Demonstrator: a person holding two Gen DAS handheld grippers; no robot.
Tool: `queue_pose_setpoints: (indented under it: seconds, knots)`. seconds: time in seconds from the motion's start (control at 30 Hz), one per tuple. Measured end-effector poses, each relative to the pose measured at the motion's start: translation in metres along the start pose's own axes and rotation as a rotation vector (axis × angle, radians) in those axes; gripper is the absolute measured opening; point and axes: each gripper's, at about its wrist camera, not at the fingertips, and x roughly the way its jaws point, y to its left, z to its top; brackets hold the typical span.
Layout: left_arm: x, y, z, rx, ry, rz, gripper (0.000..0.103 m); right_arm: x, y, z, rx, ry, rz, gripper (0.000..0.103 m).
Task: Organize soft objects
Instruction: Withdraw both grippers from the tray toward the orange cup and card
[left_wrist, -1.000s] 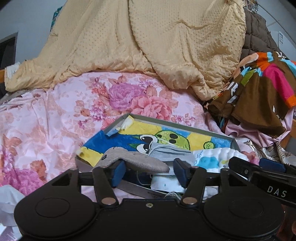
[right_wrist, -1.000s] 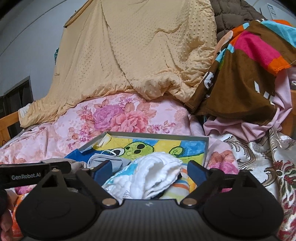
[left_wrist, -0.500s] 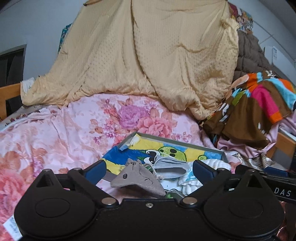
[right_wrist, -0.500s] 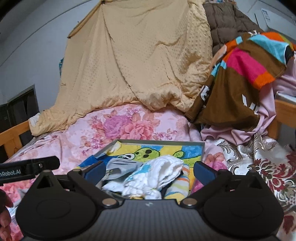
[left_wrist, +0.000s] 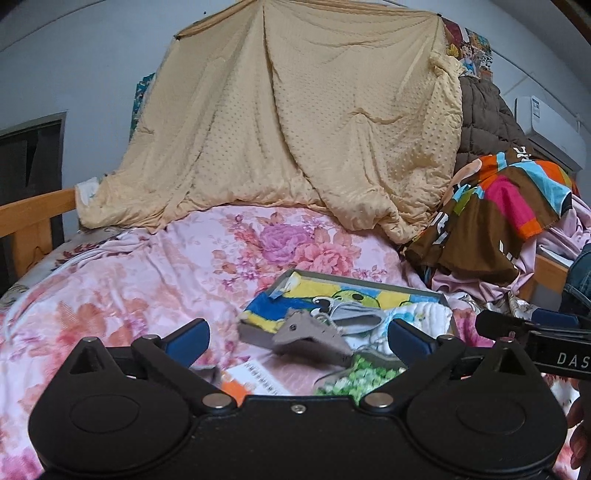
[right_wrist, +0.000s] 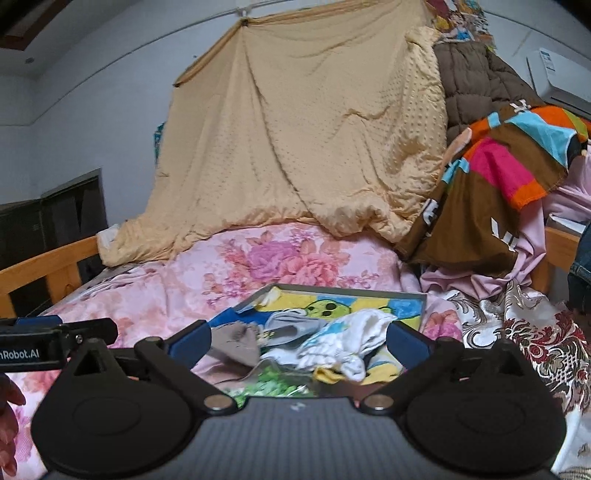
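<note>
A shallow grey tray (left_wrist: 255, 334) lined with a yellow-and-blue cartoon cloth (left_wrist: 266, 310) lies on the bed's pink floral quilt (left_wrist: 147, 280), and everything else is placed from it. Inside the tray sit the soft things: a white ruffled cloth (right_wrist: 354, 332) toward its right side, a pale grey cloth (left_wrist: 354, 317) at its middle, and a taupe grey piece (left_wrist: 310, 330) draped over its near-left rim, partly hanging outside. Just in front of the tray, on the quilt, lie a green-speckled bag (left_wrist: 354, 376) and a printed leaflet with an orange edge (left_wrist: 258, 380). Behind the tray a large beige dotted blanket (left_wrist: 314, 129) hangs down to the quilt; to the right of the tray a brown, pink and orange patterned fabric (left_wrist: 491, 221) is heaped over pink cloth. The left tongs (left_wrist: 297, 338) stand on the near side of the tray, jaws spread wide after just opening, nothing pressed between the blue pads; the taupe piece is seen through the gap but lies free. The right tongs (right_wrist: 298, 339) likewise stand on the near side of the tray, jaws having just opened to their widest and empty, the white cloth showing beyond them untouched.
</note>
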Motion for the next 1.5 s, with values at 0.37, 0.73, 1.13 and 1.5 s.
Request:
queue_pose_setpoints:
  seconds: [0.37,0.73,1.13,1.5]
  knots:
    - [-0.052,0.023,-0.026,0.037,-0.006,0.035,0.102,-0.035,0.033,-0.018,-0.040,0.002,0.029,0.103]
    - [-0.076,0.035,-0.047,0.073,0.045,0.049,0.102,-0.047,0.052,-0.038,-0.086,0.053,0.026,0.103]
    - [-0.070,0.047,-0.066,0.066,0.230,0.080,0.102,-0.034,0.065,-0.056,-0.153,0.141,0.051,0.103]
    - [-0.037,0.068,-0.062,0.056,0.410,-0.110,0.102,-0.010,0.079,-0.072,-0.221,0.266,0.098,0.103]
